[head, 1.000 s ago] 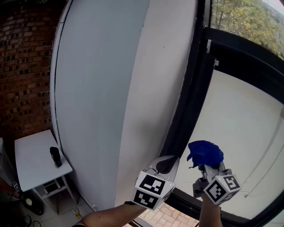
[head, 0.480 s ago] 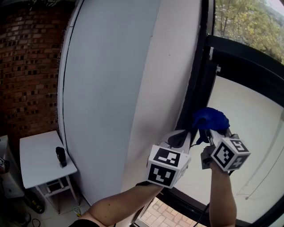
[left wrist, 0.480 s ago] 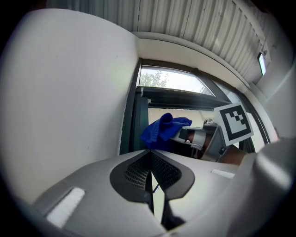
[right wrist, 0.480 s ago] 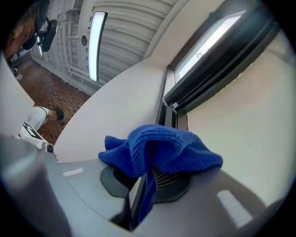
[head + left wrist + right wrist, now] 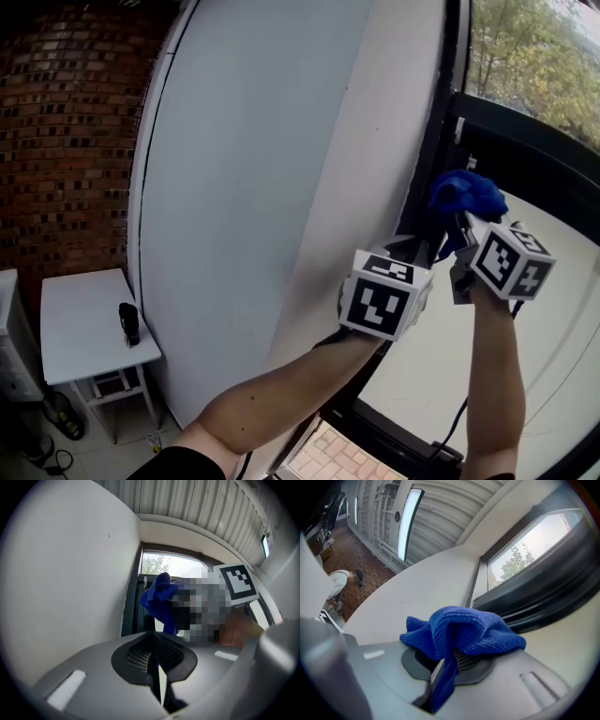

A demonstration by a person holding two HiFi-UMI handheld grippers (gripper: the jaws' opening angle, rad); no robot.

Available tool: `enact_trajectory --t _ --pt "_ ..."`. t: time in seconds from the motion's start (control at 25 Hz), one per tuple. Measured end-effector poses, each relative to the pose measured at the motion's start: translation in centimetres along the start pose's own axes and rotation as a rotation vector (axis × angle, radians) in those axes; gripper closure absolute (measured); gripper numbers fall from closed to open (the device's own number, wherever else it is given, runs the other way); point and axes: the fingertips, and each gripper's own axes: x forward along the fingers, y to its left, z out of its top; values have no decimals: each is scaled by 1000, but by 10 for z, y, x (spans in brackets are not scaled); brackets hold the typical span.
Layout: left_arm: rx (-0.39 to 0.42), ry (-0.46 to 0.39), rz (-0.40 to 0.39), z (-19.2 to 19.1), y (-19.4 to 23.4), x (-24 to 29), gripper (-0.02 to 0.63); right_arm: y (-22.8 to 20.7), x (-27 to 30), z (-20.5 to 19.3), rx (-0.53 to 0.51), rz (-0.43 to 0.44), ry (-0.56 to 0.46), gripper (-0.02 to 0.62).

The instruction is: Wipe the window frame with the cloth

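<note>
A bunched blue cloth [image 5: 467,199] [image 5: 461,632] [image 5: 158,601] is clamped in my right gripper [image 5: 466,223] [image 5: 449,657], which is shut on it and held up beside the black window frame [image 5: 438,155] [image 5: 534,599] [image 5: 132,599]. The cloth is close to the frame's vertical post; contact cannot be told. My left gripper [image 5: 412,249] [image 5: 157,665] is shut with nothing between its jaws, raised just left of the right one, near the white wall [image 5: 281,169].
Frosted glass [image 5: 553,309] fills the lower pane, with trees [image 5: 534,66] above. At the lower left, a white side table [image 5: 75,323] carries a small black object [image 5: 129,323] before a brick wall [image 5: 66,141].
Both grippers have risen along the frame from the low pane corner to about mid-height. The cloth has stayed in the right gripper.
</note>
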Motion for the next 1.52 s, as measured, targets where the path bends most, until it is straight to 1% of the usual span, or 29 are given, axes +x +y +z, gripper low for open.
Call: enact_trajectory --t 0.12,0.24,0.4,0.52,0.64,0.8,1.0,1.12,1.36,1.52 --pt "20 -29 8 8 5 10 612 -14 20 15 -51 7 -13 535" --pt "43 -24 7 7 6 13 612 -19 34 21 -138 -34 -16 535" --pt "31 -39 1 5 9 26 612 -34 54 18 -222 -87 -1 534" --pt "30 -44 2 18 12 41 612 -46 69 35 -271 -113 -7 535" --pt "35 -37 -5 28 11 40 612 -44 75 50 -312 -130 11 535" --pt "42 -29 -20 31 9 43 612 -43 84 58 -309 -148 50 535" --pt "63 -9 -33 19 11 51 612 -44 95 59 -378 -193 67 537" --pt "46 3 -45 11 9 53 612 -41 94 58 -393 -188 66 538" --pt "43 -4 -54 10 5 51 612 -43 87 59 -377 -184 68 541" --pt "43 -18 -63 16 3 53 612 -51 78 66 -354 -188 54 541"
